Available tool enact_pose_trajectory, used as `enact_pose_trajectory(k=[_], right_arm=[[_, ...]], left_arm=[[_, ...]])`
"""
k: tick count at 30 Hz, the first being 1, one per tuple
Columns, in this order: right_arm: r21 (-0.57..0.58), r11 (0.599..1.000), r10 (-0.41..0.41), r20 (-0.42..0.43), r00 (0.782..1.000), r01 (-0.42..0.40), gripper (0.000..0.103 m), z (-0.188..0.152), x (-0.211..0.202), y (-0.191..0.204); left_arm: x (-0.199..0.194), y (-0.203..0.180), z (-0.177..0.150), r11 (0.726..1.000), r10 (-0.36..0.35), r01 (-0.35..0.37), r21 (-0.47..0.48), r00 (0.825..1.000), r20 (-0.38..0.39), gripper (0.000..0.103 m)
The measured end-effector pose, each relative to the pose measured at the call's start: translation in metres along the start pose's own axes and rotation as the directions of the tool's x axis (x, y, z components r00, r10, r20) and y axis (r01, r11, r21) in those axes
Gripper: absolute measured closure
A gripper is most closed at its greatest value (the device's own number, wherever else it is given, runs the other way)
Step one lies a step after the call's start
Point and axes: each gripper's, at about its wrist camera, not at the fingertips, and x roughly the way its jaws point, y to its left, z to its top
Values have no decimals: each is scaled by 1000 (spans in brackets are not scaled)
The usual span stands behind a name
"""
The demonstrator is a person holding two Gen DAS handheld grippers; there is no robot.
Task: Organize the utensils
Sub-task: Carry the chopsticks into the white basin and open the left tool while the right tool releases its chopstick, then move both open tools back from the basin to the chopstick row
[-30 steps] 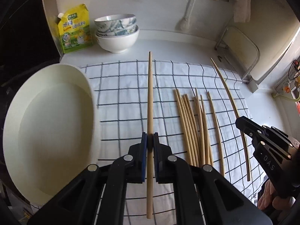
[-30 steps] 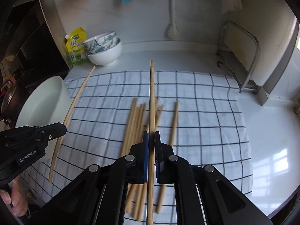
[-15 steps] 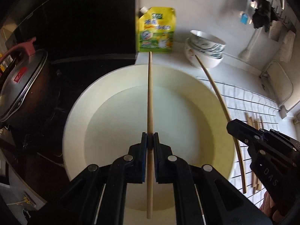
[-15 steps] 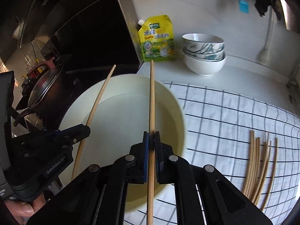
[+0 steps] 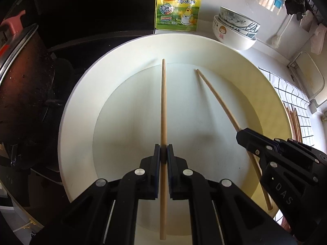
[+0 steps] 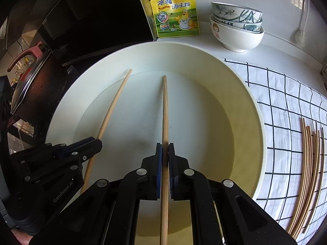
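Wooden chopstick (image 5: 163,106) clenched in left tool (image 5: 163,155); second chopstick (image 6: 165,110) clenched in right tool (image 6: 165,155); both tips over cream basin (image 5: 81,94).

Both claws point steeply downward, side by side. The left claw (image 5: 163,156) is clamped tight on a thin stick; the right claw (image 6: 165,155) is clamped likewise on another.

Cream basin (image 5: 85,94), tan chopsticks (image 6: 306,163), black-checked white cloth (image 6: 286,106), yellow-green pouch (image 6: 175,10)
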Motion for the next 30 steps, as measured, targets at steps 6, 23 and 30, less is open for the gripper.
enact_pose_trajectory(k=[6,23,30], right_arm=[[36,999,-6,43,999,4,81,-1,-12,-8],[10,1000,-8,77,997,8,75,-26,-63,-11],[23,1000,-17,86,996,15,72,-43,-86,-32]], left_arm=[[-13,6,1,999,38,-38,-5,999,32,62],[-56,-1,-14,999,36,-35,-16,996,77,53],[-70,-26,-22,1000,32,-31,-4,995,91,44]])
